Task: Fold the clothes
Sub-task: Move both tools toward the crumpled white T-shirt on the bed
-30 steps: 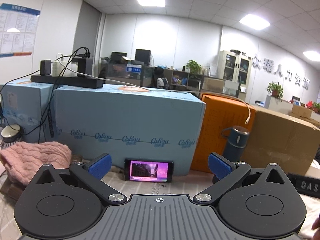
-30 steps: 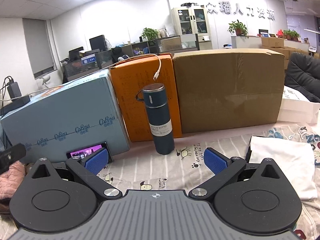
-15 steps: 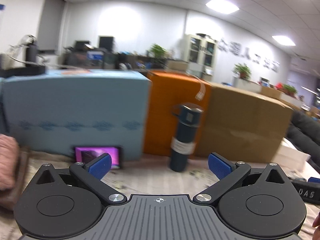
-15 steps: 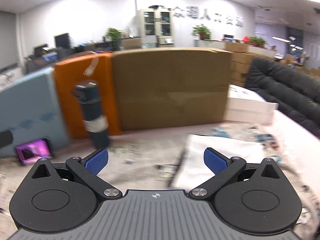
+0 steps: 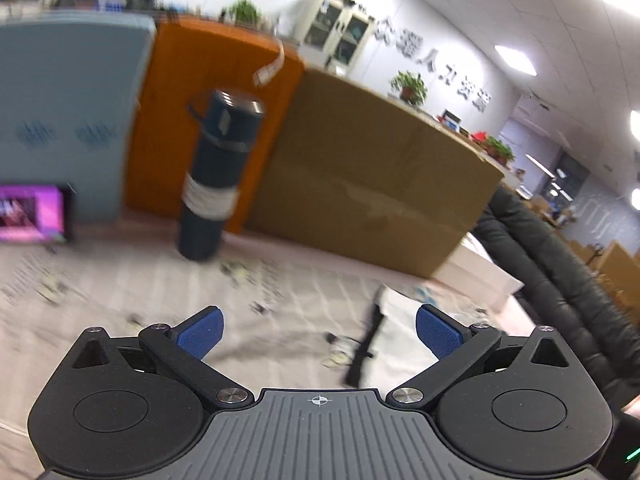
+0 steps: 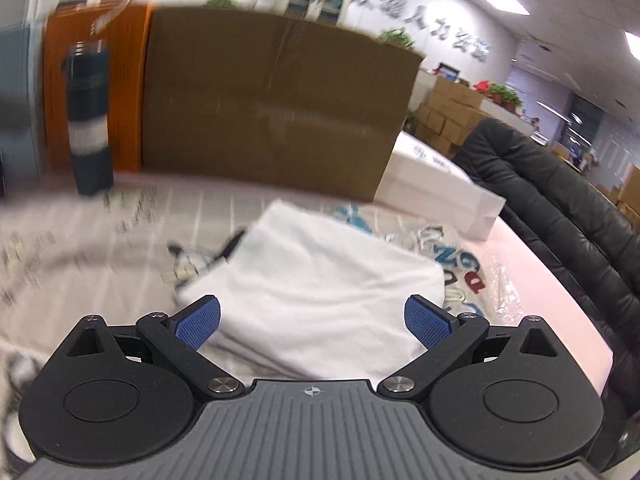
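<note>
A folded white cotton garment [image 6: 320, 292] lies rumpled at the frame's centre, on the printed tablecloth [image 6: 80, 240]. The right gripper [image 6: 312, 320] hangs released above it. The left gripper [image 5: 318, 330] is also spread, empty.

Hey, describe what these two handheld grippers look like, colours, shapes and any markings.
The left gripper and right gripper look alike: a grey ribbed body with a small white crosshair mark, flanked by two black rounded housings with circular discs and triangular cut-outs. Black link arms with silver screws carry the fingers, which have blue textured pads. No cables or sleeves show.
</note>
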`<state>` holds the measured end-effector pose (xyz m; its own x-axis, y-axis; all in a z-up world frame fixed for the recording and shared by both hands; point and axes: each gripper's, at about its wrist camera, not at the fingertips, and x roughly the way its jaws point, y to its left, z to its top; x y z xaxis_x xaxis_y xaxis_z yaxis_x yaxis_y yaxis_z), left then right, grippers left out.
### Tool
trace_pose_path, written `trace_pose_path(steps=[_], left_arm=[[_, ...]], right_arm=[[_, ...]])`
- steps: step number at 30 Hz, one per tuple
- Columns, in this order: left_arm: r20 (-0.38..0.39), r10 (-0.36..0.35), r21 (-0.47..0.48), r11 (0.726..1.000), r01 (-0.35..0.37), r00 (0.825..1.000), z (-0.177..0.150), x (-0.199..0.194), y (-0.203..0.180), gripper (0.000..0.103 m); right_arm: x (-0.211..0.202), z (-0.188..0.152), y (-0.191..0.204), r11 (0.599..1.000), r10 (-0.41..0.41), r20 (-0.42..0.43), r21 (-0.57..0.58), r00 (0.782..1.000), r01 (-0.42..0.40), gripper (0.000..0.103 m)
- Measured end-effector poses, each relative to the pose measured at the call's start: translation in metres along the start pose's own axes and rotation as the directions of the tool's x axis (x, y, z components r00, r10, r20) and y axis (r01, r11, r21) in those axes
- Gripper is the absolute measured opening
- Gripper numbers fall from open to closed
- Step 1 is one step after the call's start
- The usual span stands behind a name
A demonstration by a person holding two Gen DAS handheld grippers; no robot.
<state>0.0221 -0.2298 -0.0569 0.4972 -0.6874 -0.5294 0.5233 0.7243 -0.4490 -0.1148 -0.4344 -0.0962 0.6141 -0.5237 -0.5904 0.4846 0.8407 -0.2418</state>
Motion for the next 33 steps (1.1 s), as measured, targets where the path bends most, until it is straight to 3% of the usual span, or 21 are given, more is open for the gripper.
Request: trace_pose_path(steps=[5, 8, 13, 14, 15, 19, 21, 24, 29, 33], left_arm=[[-0.05, -0.004, -0.078, 0.997, 0.0, 0.999, -0.007, 0.022, 0.008, 0.103], [-0.068, 0.012, -0.083, 0.996, -0.017, 0.998, -0.011, 0.028, 0.012, 0.103], [-0.091, 0.03, -0.104, 0.994, -0.039, 0.995, -0.013, 0.04, 0.017, 0.102], [-0.095, 0.032, -0.107, 0.993, -0.043, 0.995, -0.014, 0.043, 0.019, 0.102], [-0.099, 0.033, -0.112, 0.993, -0.044, 0.995, -0.014, 0.045, 0.019, 0.102], [-0.114, 0.008, -0.149, 0.989, -0.025, 0.993, -0.015, 0.057, 0.022, 0.102], [-0.134, -0.033, -0.19, 0.982, 0.007, 0.99, -0.015, 0.066, 0.024, 0.102], [-0.161, -0.113, -0.272, 0.96, 0.066, 0.98, -0.018, 0.078, 0.027, 0.102], [-0.204, -0.178, -0.385, 0.919, 0.088, 0.963, -0.027, 0.097, 0.033, 0.102], [-0.22, -0.264, -0.527, 0.842, 0.113, 0.939, -0.039, 0.123, 0.039, 0.102]], right_arm=[[0.039, -0.008, 0.015, 0.995, 0.052, -0.058, -0.084, 0.997, -0.057, 0.097], [0.058, -0.006, 0.029, 0.988, 0.092, -0.088, -0.115, 0.992, -0.102, 0.09], [0.081, -0.007, 0.047, 0.975, 0.107, -0.117, -0.181, 0.987, -0.127, 0.087], [0.086, -0.008, 0.048, 0.976, 0.103, -0.126, -0.179, 0.987, -0.125, 0.084], [0.091, -0.009, 0.046, 0.978, 0.103, -0.134, -0.169, 0.986, -0.125, 0.073], [0.091, -0.005, 0.026, 0.984, 0.17, -0.126, -0.036, 0.977, -0.176, 0.061], [0.09, -0.003, 0.018, 0.977, 0.215, -0.121, 0.038, 0.969, -0.212, 0.046], [0.087, -0.004, 0.007, 0.962, 0.251, -0.11, 0.142, 0.962, -0.234, 0.04], [0.089, -0.008, -0.004, 0.952, 0.266, -0.11, 0.187, 0.958, -0.243, 0.04], [0.098, -0.003, 0.004, 0.957, 0.255, -0.109, 0.171, 0.961, -0.234, 0.04]])
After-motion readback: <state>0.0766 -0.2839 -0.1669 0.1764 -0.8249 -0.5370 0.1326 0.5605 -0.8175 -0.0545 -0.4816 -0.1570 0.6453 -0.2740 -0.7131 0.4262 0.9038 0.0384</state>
